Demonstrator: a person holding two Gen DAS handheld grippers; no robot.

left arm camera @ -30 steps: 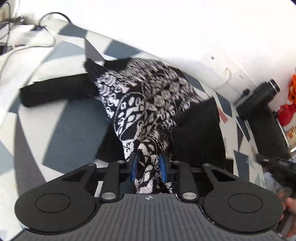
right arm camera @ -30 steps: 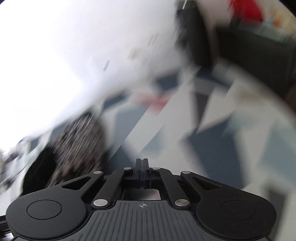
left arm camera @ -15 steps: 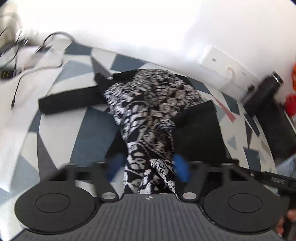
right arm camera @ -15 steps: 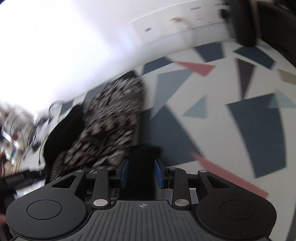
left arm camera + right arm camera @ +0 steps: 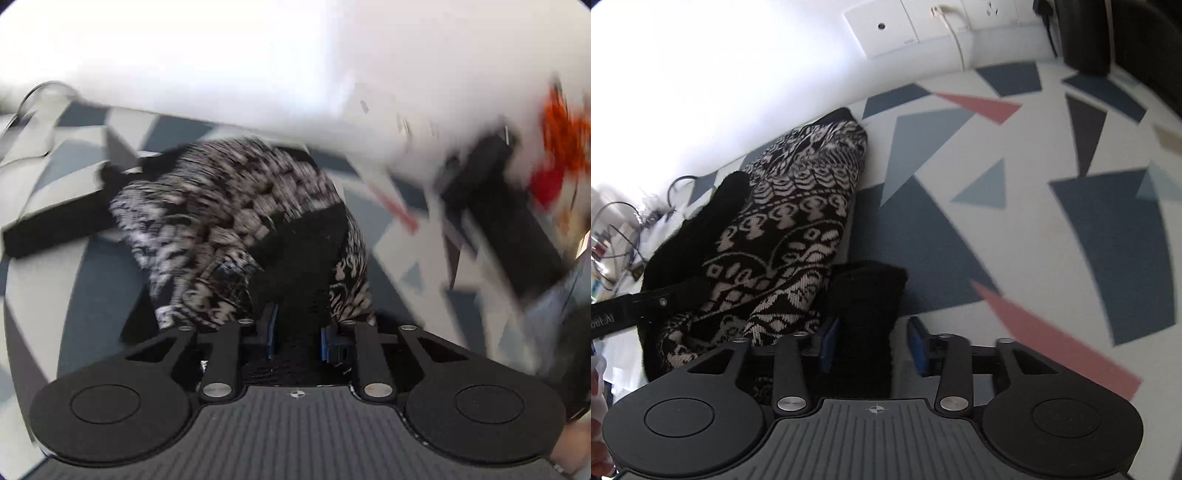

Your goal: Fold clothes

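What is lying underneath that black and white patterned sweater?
The patterned sweater lies on a cloth with blue, grey and pink triangles, spread right up to the wall. What the cloth covers beneath the sweater cannot be seen.

- The tabletop (image 5: 979, 192) wears a white cloth printed with triangles in dark blue, grey-blue and pink, and runs back to a white wall.
- A black-and-white patterned knit garment (image 5: 798, 206) lies heaped on the cloth, close to the wall edge; in the left wrist view it (image 5: 229, 206) is blurred.
- One plain black sleeve (image 5: 866, 295) of it stretches out flat over a dark blue triangle.
- A second black sleeve (image 5: 55, 229) lies straight along the cloth on the far side of the heap.
- A dark cylindrical object (image 5: 1086, 33) sits at the far corner beside the wall.
- Loose cables (image 5: 624, 229) lie at the cloth's far end.
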